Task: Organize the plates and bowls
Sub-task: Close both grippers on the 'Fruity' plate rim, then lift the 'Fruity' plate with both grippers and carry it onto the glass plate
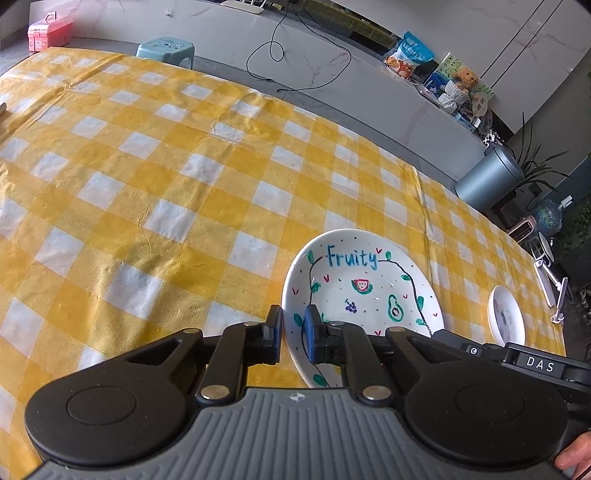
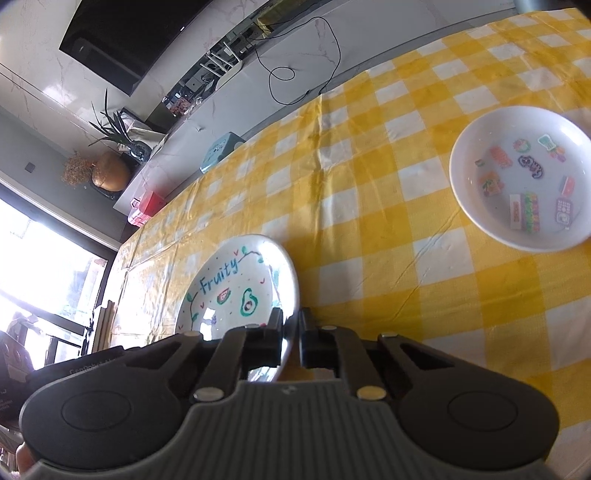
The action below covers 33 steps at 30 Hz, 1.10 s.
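A white plate with "Fruity" lettering and fruit drawings [image 1: 364,291] is held above the yellow checked tablecloth [image 1: 166,177]. My left gripper [image 1: 293,328] is shut on its left rim. My right gripper [image 2: 291,332] is shut on the same plate's [image 2: 236,284] right rim. A white bowl with small colourful stickers inside [image 2: 524,177] sits on the cloth, far right of the right wrist view. It also shows in the left wrist view [image 1: 506,315], beyond the held plate near the table's right edge.
A light blue stool [image 1: 166,50] and a black cable [image 1: 288,48] are on the floor past the table's far edge. A pink box [image 1: 50,31] stands at the far left. A grey bin [image 1: 491,175] stands off the table's right side.
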Tool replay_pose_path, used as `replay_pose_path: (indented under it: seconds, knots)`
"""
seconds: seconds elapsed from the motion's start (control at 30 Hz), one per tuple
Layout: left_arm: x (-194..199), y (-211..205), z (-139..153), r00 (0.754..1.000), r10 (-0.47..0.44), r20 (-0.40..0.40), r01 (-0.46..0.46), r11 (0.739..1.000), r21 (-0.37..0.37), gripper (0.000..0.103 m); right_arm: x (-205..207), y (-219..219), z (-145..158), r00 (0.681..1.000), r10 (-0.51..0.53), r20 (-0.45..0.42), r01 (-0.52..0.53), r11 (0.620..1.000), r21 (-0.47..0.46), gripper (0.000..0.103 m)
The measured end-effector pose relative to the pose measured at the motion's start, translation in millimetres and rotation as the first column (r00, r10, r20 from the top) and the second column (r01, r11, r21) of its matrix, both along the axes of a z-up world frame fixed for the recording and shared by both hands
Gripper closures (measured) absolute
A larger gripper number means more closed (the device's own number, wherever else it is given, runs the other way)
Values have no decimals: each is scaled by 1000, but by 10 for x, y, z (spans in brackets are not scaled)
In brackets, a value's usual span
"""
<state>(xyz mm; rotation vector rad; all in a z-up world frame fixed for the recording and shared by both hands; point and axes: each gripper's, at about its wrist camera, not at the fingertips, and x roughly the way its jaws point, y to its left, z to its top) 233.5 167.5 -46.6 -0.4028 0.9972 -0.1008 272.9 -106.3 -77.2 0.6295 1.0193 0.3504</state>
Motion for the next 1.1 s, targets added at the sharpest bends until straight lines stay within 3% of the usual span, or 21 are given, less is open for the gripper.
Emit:
replay_pose_path:
  seconds: [0.33,0.57,0.77,1.1]
  knots:
    - [-93,-101,207,999,-39,19,39,999,-9,89,-94,-134,194,1000,-22,-14,22,1000,10,97]
    - [-244,-337,505,995,-92,36,91,996,24,89,-295,-348,372,998,-61,-19,61,997,35,97]
    - [-459,-606,746,990,-127,59,124,991,55,89,-596,-568,588,995,-101,-6,101,994,36,97]
    - [-1041,-1171,1049,978,-190,83,188,982,34,89,-1348,-1152,943,986,-166,18,165,985,45,97]
